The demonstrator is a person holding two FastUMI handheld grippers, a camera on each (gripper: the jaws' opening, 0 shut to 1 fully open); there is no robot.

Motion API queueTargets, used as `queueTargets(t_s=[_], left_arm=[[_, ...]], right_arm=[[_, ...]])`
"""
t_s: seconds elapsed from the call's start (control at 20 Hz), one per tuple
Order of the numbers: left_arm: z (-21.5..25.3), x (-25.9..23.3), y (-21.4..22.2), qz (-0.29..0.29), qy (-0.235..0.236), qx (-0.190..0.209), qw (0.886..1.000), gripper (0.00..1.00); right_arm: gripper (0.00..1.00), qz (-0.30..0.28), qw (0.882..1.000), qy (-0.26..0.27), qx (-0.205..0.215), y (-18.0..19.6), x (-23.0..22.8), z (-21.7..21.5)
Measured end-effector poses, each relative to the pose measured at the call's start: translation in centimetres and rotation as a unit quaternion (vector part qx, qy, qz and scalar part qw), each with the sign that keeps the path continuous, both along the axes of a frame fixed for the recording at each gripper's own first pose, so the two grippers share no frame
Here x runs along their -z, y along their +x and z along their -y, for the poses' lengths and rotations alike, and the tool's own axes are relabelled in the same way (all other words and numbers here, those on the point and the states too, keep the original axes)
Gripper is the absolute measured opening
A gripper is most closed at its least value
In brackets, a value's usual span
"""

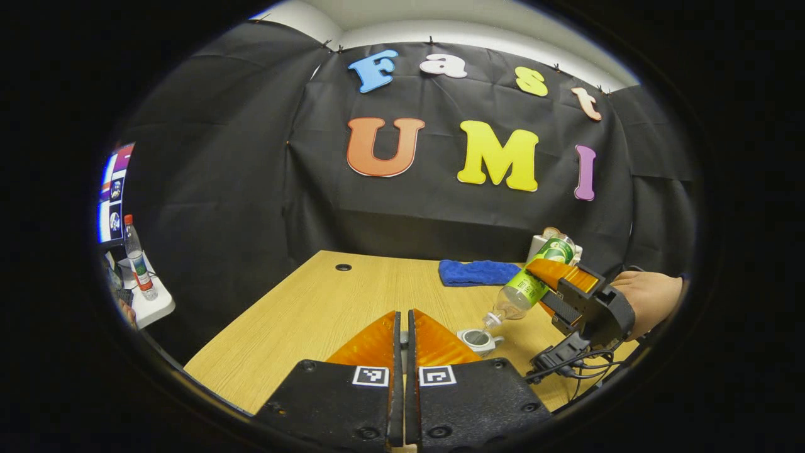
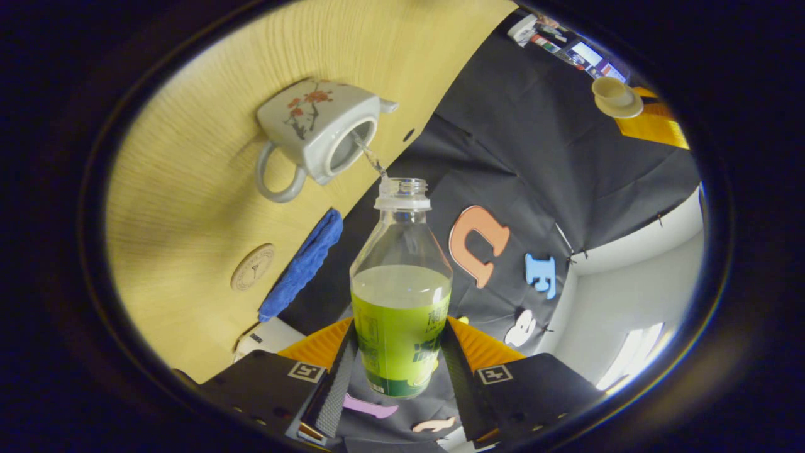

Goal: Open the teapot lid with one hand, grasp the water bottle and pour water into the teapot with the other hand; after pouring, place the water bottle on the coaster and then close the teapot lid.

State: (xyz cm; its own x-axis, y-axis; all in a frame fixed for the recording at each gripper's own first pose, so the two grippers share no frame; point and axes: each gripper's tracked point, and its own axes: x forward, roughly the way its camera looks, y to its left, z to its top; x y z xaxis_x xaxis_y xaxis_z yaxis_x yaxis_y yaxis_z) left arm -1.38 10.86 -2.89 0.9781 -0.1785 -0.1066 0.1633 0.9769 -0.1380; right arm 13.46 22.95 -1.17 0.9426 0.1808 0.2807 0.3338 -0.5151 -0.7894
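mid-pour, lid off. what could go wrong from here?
1. The stream from the water bottle into the teapot is thin and lands near the opening's edge; a small wobble could spill onto the table.
2. The right gripper holds the tilted bottle low on its label; it may slip or pivot.
3. The lid hangs from the left gripper by a narrow pinch and might drop.

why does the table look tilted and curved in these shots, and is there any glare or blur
Right gripper view: the camera is rolled with the tipped water bottle, so the table sits overhead, fisheye-bent; bright glare at the lower right wall, a small highlight on the bottle. Left gripper view: straight table edges bow outward, lighting even, the teapot small yet fairly sharp.
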Motion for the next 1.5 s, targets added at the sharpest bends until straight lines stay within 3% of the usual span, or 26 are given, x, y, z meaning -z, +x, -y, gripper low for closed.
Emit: queueTargets(t_s=[0.4, 1.5], left_arm=[[0.2, 0.2, 0.1, -0.001, 0.003, 0.003, 1.0, 0.04], [0.8, 0.8, 0.3, -0.004, 0.025, 0.001, 1.0, 0.04]], right_arm=[[0.73, 0.018, 0.999, -0.026, 0.011, -0.2, -0.5, -0.2], [0.72, 0.064, 0.996, -0.062, -0.031, -0.9, -0.4, -0.8]])
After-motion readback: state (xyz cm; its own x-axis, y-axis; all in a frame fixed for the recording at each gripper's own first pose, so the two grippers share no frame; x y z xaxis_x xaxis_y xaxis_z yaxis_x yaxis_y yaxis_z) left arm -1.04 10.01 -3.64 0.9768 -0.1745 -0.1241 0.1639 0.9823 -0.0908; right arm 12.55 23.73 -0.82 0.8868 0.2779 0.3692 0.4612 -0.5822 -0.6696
